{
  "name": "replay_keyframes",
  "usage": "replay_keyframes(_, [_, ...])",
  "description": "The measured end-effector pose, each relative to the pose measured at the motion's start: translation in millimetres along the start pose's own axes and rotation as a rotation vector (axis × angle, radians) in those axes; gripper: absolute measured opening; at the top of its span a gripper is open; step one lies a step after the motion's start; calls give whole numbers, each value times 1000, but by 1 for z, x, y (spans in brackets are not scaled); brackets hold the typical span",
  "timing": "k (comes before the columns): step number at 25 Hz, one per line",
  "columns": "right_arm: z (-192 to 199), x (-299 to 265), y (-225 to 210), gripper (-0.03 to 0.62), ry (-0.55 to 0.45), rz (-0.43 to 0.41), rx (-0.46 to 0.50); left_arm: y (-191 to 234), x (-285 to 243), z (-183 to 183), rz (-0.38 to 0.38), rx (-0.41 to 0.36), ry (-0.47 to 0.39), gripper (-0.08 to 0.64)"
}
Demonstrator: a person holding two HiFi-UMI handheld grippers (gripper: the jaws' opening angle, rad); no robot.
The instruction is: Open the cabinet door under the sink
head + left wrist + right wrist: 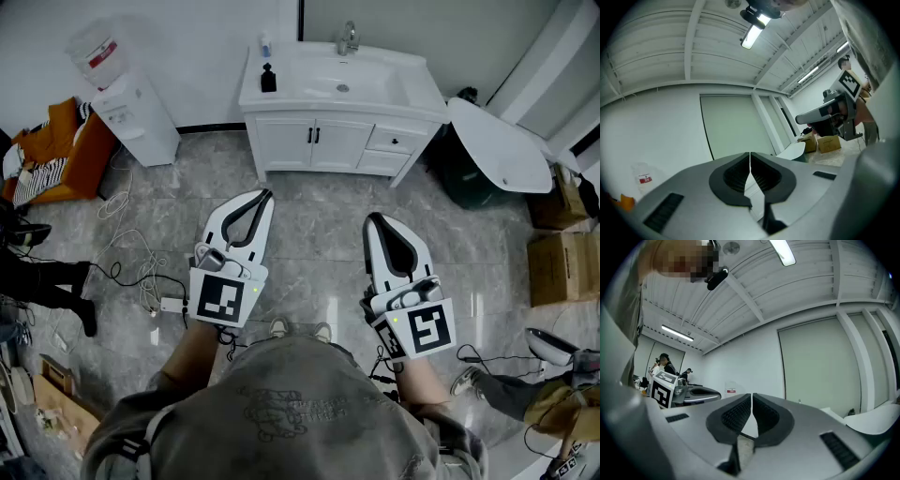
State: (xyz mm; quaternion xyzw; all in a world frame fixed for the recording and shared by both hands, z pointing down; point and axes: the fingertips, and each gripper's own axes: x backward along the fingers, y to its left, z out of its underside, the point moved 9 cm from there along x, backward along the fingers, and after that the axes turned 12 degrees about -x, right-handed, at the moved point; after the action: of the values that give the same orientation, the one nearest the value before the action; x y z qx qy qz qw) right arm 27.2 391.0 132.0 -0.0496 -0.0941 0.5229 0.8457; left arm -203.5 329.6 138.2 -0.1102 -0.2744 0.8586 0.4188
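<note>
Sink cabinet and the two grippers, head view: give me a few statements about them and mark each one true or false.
1. The cabinet doors under the sink are closed. True.
2. The left gripper grips a door handle. False: its jaws are together on nothing, well short of the cabinet.
3. The right gripper has its jaws together. True.
4. The black bottle stands on the floor. False: it stands on the sink's counter, at the left end in the head view.
5. The water dispenser stands left of the cabinet in the head view. True.
</note>
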Motion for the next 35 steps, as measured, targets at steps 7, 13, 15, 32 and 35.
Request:
replay_keyframes(7, [-4,5,-6,33,-4,-10,-5,-8,-4,-5,6,3,-9,21])
replay_keyframes(13, [-3,14,-13,34,4,-1,-14,-19,-3,-4,12,28,17,21])
replay_keyframes(15, [-6,16,-19,34,7,10,-14,-20,-7,-8,7,48,22,21])
replay_keyframes(32, [-2,51,-74,34,2,-21,-32,-83,-32,-37,10,52,11,21])
replay_keyframes(35, [2,52,-82,34,10,-32,-38,-91,-33,-36,1,64,26,21])
